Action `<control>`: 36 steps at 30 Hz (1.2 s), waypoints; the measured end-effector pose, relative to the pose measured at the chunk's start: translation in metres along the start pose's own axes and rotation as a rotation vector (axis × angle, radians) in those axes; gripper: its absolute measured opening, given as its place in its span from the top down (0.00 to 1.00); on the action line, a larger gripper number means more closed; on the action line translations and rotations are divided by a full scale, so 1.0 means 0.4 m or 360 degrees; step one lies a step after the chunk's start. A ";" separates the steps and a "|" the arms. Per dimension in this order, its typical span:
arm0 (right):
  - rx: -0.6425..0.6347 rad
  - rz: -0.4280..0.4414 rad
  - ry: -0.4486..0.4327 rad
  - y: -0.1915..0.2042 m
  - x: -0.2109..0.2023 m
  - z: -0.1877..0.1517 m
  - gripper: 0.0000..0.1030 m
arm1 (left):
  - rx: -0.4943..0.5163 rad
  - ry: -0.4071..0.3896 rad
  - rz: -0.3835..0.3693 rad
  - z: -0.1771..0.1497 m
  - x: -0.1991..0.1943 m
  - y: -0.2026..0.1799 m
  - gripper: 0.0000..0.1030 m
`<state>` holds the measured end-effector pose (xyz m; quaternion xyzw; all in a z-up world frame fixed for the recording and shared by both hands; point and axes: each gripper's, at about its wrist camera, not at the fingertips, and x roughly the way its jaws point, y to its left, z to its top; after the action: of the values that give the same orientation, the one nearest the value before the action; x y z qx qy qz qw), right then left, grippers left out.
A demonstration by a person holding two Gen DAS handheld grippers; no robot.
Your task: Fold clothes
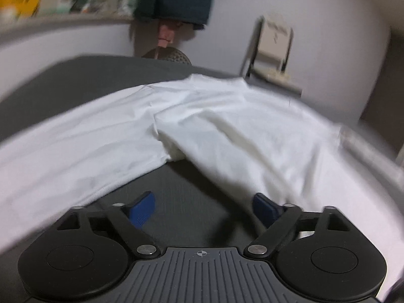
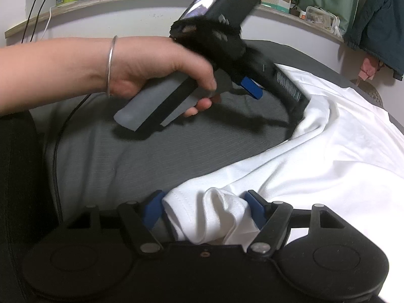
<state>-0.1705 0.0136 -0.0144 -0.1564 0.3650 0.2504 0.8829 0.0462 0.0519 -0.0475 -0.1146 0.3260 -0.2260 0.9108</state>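
Your white shirt [image 2: 328, 151] lies limp and light across the grey bed [image 2: 176, 146], so it will sag and slide; keep the bunched hem your right claw [image 2: 204, 209] is pinching, and bring your wide, empty left claw [image 1: 204, 209] to a seam.
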 end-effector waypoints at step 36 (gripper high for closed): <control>0.0453 -0.0130 -0.0089 -0.090 -0.088 -0.012 0.79 | -0.1047 -0.0171 -0.0283 0.008 0.060 0.130 0.00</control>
<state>-0.1746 -0.0297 0.0112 -0.0373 0.3655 0.1643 0.9155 0.0823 0.0857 -0.0764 -0.4419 0.3218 -0.1810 0.8176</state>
